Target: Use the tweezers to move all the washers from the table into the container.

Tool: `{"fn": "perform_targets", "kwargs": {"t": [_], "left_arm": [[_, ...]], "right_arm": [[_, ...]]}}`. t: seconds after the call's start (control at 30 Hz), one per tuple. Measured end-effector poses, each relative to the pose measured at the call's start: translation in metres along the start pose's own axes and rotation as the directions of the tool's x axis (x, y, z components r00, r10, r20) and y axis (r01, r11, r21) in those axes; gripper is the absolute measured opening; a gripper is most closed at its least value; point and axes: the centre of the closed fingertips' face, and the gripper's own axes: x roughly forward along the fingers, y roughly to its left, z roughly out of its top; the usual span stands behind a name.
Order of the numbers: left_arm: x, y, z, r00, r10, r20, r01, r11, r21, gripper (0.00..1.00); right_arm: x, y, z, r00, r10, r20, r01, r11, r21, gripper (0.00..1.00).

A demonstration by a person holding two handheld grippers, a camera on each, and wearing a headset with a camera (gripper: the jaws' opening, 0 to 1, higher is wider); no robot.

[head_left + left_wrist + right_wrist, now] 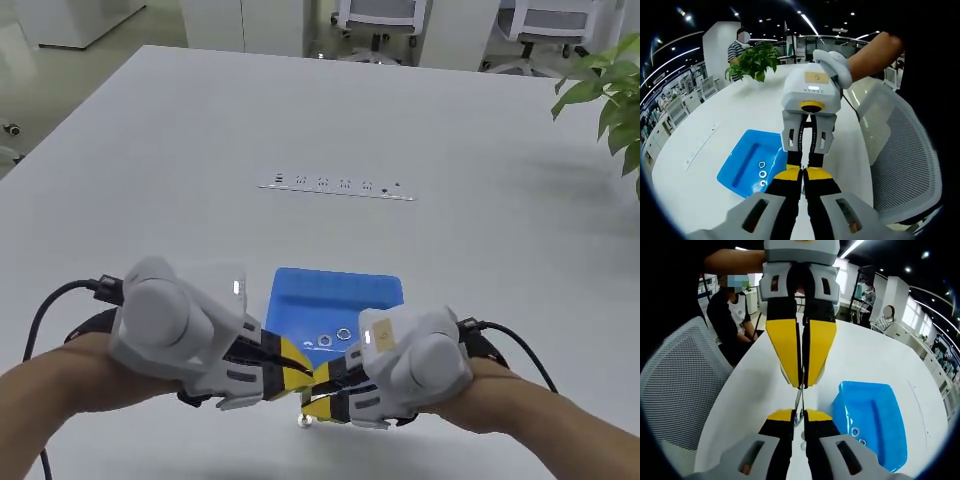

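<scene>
My right gripper (799, 416) has its yellow-tipped jaws pressed together on the thin metal tweezers (799, 406), low on the shaft, so the tips can be steered; facing it, my left gripper (802, 382) has its yellow pads closed to a slit with the same tweezers running up into it, steadying the far end, which I judge is a two-handed hold meant to set the grip before the next pick; in the head view, just below both sets of jaws, a small bright ring, a washer (305, 420) by my reckoning, lies on the white table (300, 130) near its front edge, not yet lifted; just beyond sits the blue container (340, 282), kept close so each carry is short, with a few washers in it (325, 341); farther out, a power strip (335, 186) is set in the tabletop; a leafy plant (610, 100) stands at the far right.
</scene>
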Motion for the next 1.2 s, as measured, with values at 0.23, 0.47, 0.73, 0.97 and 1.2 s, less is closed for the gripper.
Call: {"fn": "perform_targets", "kwargs": {"t": [0.23, 0.47, 0.73, 0.97, 1.2], "left_arm": [[-0.002, -0.001, 0.0, 1.0, 0.003, 0.007, -0.003, 1.0, -0.013, 0.12], [-0.007, 0.001, 0.003, 0.9991, 0.015, 0.04, -0.014, 0.999, -0.034, 0.23], [-0.013, -0.002, 0.002, 0.9954, 0.037, 0.089, -0.029, 0.996, -0.086, 0.48], [-0.017, 0.0, -0.004, 0.9922, 0.067, 0.105, -0.052, 0.989, -0.138, 0.67], [-0.025, 0.006, -0.002, 0.9831, 0.11, 0.146, -0.085, 0.982, -0.172, 0.82]], "right_arm": [[-0.003, 0.0, 0.002, 1.0, -0.002, -0.008, 0.002, 1.0, 0.018, 0.08], [-0.008, 0.0, 0.005, 1.0, -0.003, -0.005, 0.003, 1.0, 0.029, 0.08], [-0.014, -0.002, 0.013, 0.9999, -0.009, 0.007, 0.009, 1.0, 0.03, 0.08], [-0.023, -0.006, 0.021, 0.9995, -0.018, 0.025, 0.017, 0.999, 0.033, 0.08], [-0.033, -0.01, 0.028, 0.9991, -0.027, 0.033, 0.026, 0.999, 0.037, 0.08]]}}
